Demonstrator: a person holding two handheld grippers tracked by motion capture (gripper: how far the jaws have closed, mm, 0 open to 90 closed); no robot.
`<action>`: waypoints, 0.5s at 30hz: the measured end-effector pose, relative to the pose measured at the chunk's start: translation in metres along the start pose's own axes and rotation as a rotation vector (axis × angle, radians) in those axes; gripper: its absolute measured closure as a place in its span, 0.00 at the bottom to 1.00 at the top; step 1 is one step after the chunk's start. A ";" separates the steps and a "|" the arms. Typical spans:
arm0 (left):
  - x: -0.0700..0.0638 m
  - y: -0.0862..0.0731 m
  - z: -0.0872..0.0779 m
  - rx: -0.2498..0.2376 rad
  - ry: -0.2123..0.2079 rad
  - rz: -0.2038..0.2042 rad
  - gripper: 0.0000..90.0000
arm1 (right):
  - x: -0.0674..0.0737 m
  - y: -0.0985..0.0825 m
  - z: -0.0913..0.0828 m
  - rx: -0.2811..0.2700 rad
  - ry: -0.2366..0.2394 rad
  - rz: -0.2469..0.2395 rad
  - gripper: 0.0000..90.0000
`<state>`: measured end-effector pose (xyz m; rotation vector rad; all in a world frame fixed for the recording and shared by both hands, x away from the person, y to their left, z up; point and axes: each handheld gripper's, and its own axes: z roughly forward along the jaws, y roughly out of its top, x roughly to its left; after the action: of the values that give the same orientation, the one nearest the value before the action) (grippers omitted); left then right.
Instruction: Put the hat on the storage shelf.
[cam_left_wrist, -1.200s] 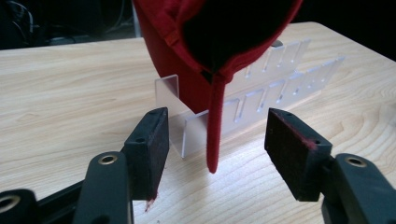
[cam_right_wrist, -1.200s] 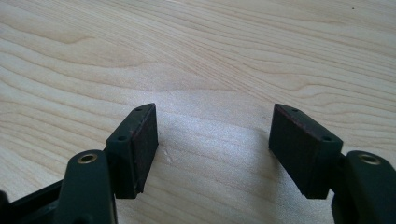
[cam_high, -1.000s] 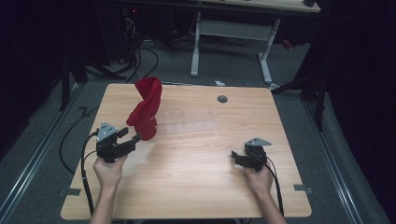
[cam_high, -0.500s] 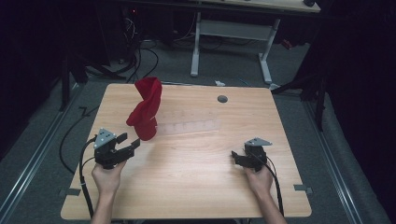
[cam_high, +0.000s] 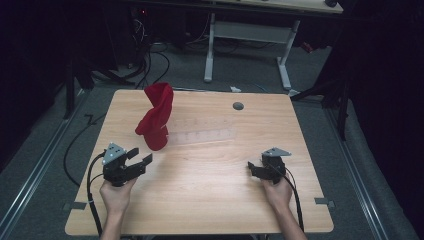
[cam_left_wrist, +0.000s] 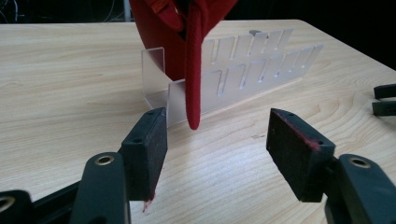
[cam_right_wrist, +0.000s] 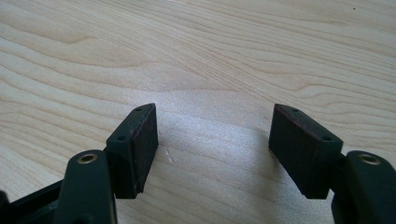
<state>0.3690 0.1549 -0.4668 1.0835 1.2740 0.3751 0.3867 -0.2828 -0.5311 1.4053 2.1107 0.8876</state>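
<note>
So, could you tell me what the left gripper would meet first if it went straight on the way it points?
Probably the red cloth hanging over the clear slotted rack; its tip dangles just ahead between the left gripper and the rack.

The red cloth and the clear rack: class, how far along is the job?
Done: red cloth stands draped on the clear rack. In hand: nothing; left gripper and right gripper are open and empty. Left: probably nothing but withdrawing.
</note>
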 end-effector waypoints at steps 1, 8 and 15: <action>0.000 -0.001 0.000 0.004 -0.002 0.000 0.43 | 0.000 0.000 0.000 0.000 0.000 0.000 0.37; -0.003 -0.008 -0.001 0.031 -0.014 0.001 0.42 | 0.000 0.000 0.000 0.001 0.000 -0.001 0.37; -0.004 -0.017 0.002 0.055 -0.007 0.007 0.42 | 0.000 0.000 0.000 0.000 0.001 -0.001 0.37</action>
<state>0.3644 0.1426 -0.4784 1.1347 1.2811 0.3427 0.3866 -0.2827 -0.5311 1.4041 2.1122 0.8874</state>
